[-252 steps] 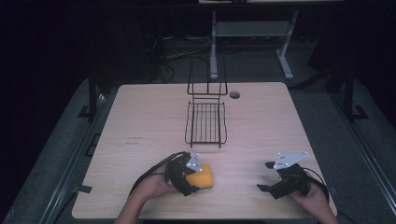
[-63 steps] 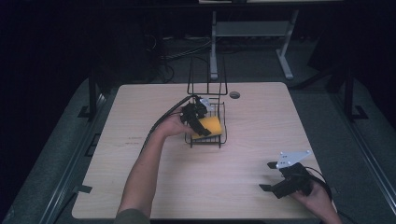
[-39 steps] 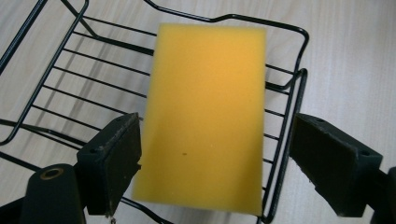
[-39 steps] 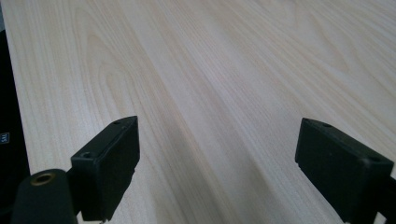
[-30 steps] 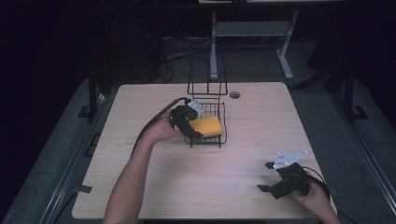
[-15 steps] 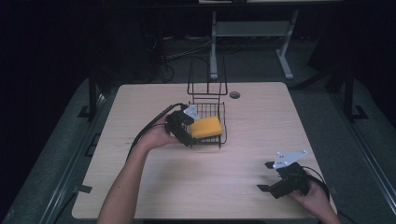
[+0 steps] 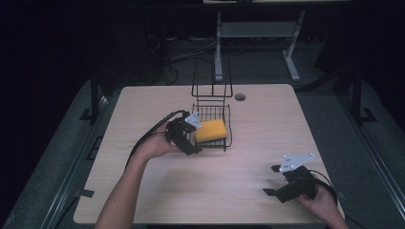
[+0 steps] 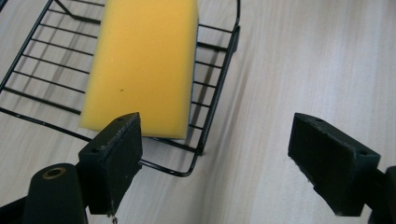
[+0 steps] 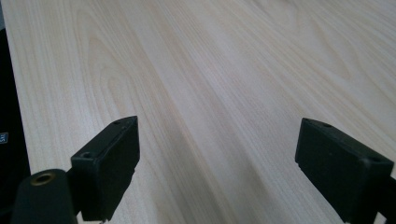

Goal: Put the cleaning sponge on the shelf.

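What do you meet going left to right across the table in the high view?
Left tool → sponge in the rack → table hole → right tool.

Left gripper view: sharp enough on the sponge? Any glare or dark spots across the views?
Left gripper view: sponge and wire basket crisp, evenly lit, soft shadows. Right gripper view: table grain sharp, no glare. High view: tabletop lit, surroundings nearly black.
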